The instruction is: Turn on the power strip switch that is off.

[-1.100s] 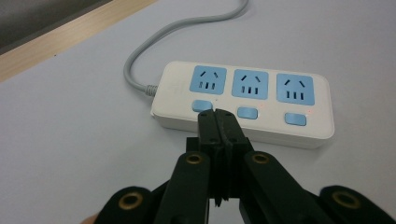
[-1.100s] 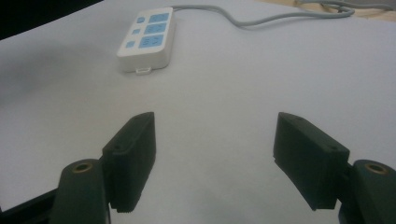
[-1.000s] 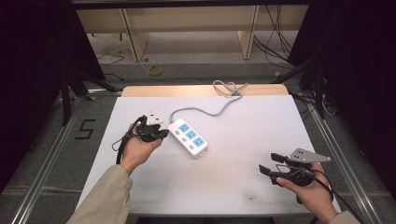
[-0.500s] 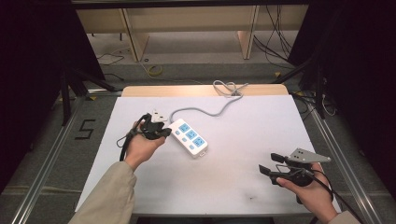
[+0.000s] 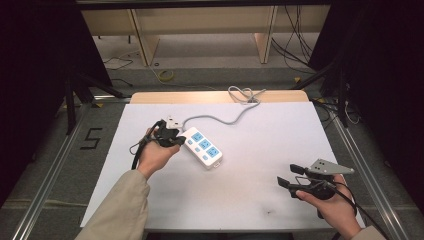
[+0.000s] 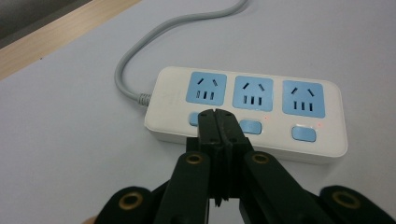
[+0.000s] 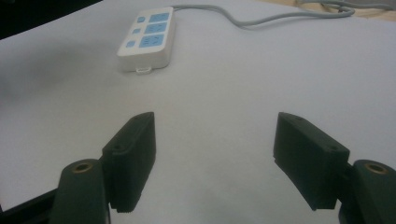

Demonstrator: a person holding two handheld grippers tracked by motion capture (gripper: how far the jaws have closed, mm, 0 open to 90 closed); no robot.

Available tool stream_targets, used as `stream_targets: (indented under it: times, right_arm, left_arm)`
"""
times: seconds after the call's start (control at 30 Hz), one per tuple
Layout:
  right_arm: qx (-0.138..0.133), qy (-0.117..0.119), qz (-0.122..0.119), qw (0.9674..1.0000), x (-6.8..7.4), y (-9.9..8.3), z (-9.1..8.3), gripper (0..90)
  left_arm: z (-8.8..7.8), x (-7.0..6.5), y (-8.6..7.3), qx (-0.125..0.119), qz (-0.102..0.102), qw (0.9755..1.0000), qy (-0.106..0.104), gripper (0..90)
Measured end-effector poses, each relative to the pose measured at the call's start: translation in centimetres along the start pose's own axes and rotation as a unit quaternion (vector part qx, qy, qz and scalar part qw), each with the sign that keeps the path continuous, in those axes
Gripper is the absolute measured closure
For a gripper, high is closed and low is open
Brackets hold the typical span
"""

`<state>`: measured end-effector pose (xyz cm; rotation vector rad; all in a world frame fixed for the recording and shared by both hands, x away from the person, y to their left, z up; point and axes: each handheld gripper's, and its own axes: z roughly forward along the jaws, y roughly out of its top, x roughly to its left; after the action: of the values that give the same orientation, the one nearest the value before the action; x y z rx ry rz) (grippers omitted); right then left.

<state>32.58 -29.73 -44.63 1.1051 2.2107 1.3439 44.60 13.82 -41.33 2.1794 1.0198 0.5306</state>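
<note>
1. Power strip (image 6: 247, 109): white body, three light-blue socket faces, three light-blue buttons, small red lights beside two.
2. Cord (image 5: 220, 119): grey.
3. Table cover (image 5: 270, 150): plain white; bare wood strip (image 5: 200, 96) at far edge.
4. Left gripper (image 6: 217, 122), right gripper (image 7: 215, 158): black.

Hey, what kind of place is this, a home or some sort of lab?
Probably a lab or recording rig: a white-covered table framed by metal rails, dark curtains at both sides, and loose cables on the floor behind.

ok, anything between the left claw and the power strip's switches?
Nothing visible. The left claw, shut, has its tips right at the power strip, over the switch row between the first two blue buttons; touching or not, I can't tell.
</note>
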Motion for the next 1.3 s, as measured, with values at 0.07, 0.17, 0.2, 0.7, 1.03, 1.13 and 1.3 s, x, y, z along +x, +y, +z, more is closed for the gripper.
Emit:
stream_targets:
  times: [0.07, 0.17, 0.2, 0.7, 1.03, 1.13, 1.3]
  right_arm:
    - [0.000, 0.000, 0.000, 1.0000, 0.0, 0.0, 0.0, 30.4]
    - [0.000, 0.001, -0.001, 1.0000, 0.0, 0.0, 0.0, 30.4]
    - [0.000, 0.002, -0.001, 1.0000, 0.0, 0.0, 0.0, 30.4]
    - [0.001, 0.002, -0.002, 1.0000, 0.0, 0.0, 0.0, 30.4]
    - [0.001, 0.002, -0.003, 1.0000, 0.0, 0.0, 0.1, 30.4]
    - [0.000, 0.003, -0.002, 1.0000, 0.1, 0.0, 0.1, 30.3]
    - [0.001, 0.003, -0.003, 1.0000, 0.0, 0.0, 0.0, 30.4]
  left_arm:
    - [0.2, 0.0, 0.1, 0.002, 0.001, 1.0000, 0.000, 89.8]
    - [0.3, 0.0, 0.2, 0.003, 0.002, 1.0000, 0.001, 89.8]
    - [0.3, 0.0, 0.3, 0.004, 0.002, 1.0000, 0.001, 89.8]
    - [0.6, 0.2, 1.2, 0.013, 0.008, 0.9999, 0.004, 89.8]
    - [0.9, 0.5, 1.7, 0.018, 0.009, 0.9998, 0.006, 89.9]
    - [1.0, 0.6, 1.9, 0.020, 0.010, 0.9997, 0.007, 89.9]
    - [1.1, 0.7, 2.1, 0.022, 0.010, 0.9997, 0.009, 89.9]
